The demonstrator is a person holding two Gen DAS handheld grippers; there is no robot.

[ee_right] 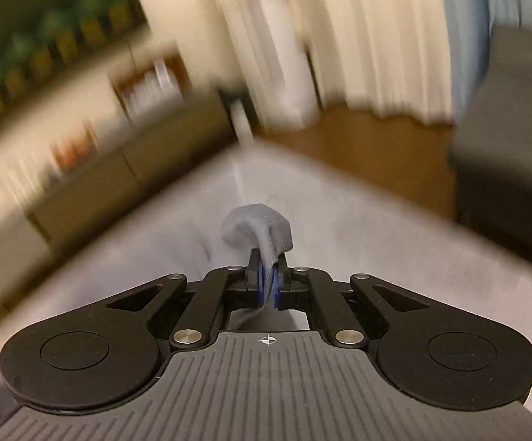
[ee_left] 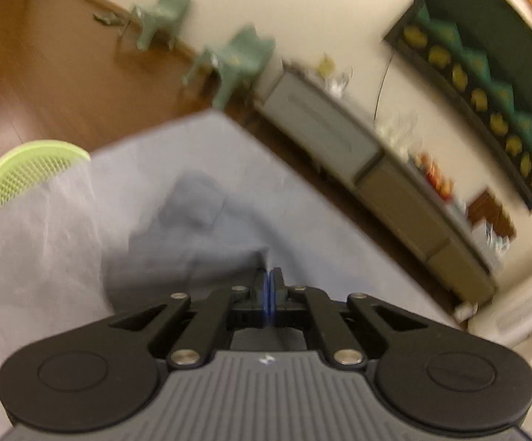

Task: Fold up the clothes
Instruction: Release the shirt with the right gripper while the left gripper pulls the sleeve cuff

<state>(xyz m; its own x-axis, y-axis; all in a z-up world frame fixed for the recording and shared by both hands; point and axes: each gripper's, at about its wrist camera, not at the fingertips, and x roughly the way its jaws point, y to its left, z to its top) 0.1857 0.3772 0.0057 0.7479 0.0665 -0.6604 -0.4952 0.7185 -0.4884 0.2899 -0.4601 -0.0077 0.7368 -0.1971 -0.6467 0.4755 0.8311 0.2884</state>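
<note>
A grey garment (ee_left: 192,228) lies crumpled on a table covered with a pale grey cloth (ee_left: 321,228). My left gripper (ee_left: 270,275) is shut at the garment's near right edge; I cannot tell whether cloth is pinched between its blue pads. My right gripper (ee_right: 267,261) is shut on a bunched fold of the grey garment (ee_right: 256,226), which sticks up past the fingertips above the covered table (ee_right: 376,242). Both views are motion-blurred.
A light green mesh basket (ee_left: 27,172) stands by the table's left edge. Two green chairs (ee_left: 236,62) and a long low cabinet (ee_left: 376,176) line the far wall. A dark grey sofa (ee_right: 512,147) and white curtains (ee_right: 357,29) are beyond the table.
</note>
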